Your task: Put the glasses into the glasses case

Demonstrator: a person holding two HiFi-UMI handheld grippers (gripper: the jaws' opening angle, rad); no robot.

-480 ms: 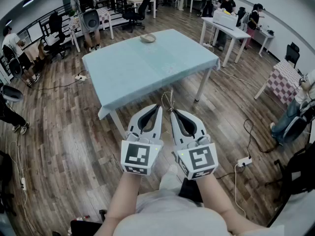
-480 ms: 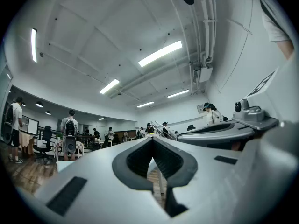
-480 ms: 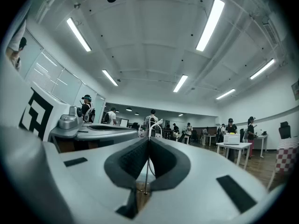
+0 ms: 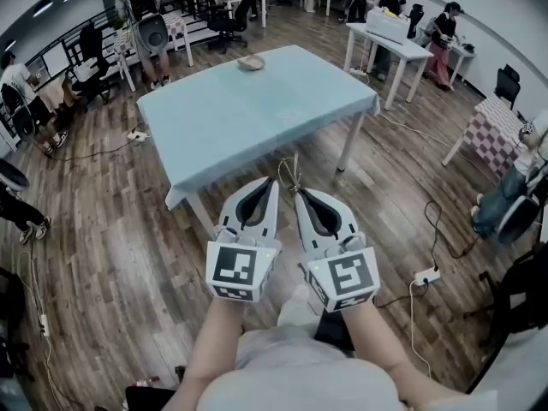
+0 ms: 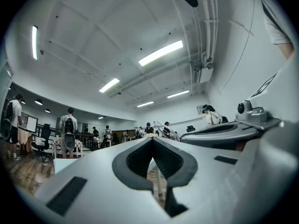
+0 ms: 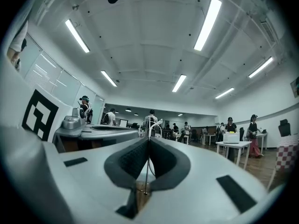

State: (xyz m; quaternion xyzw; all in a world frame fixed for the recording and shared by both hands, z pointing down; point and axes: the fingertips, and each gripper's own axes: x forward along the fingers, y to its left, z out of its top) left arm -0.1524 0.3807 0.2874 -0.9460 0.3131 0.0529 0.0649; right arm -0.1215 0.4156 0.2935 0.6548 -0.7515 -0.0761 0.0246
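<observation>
Glasses (image 4: 294, 174) — thin wire — between the right hand-held gripper's (image 4: 297, 193) jaws

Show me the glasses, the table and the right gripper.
glasses (image 4: 289, 175): head view, thin frame just past the jaw tips.
table (image 4: 231, 118): head view, bare part of the blue top.
right gripper (image 4: 299, 193): head view, midway between its fingertips.

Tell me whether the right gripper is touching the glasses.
Touching. The right gripper view shows the right gripper shut on a thin wire arm of the glasses.
</observation>
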